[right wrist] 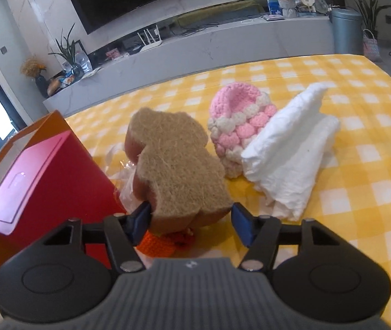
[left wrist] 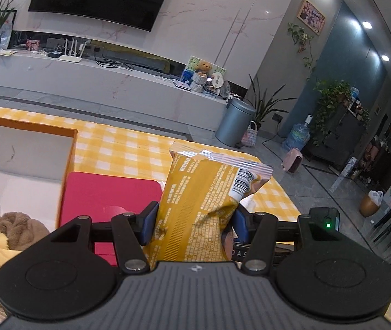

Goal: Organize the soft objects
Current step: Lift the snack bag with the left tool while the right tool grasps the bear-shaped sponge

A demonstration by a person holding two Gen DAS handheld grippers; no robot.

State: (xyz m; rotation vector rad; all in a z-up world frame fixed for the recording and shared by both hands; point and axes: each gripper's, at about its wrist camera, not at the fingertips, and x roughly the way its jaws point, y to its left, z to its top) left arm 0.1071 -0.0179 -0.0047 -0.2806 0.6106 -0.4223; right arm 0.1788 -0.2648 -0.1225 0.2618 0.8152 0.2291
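In the left wrist view my left gripper is shut on a yellow snack packet, which stands up between the blue pads above the table. To its left a white box with an orange rim holds a brown fluffy item with a yellow ribbon. In the right wrist view my right gripper is shut on the lower end of a tan bear-shaped sponge, with a pad against each side. Beyond it lie a pink and white crochet hat and a crumpled white cloth.
A red lid lies beside the box; in the right wrist view the red lid fills the left side. An orange crochet piece and clear plastic wrap sit under the sponge. A yellow checked cloth covers the table.
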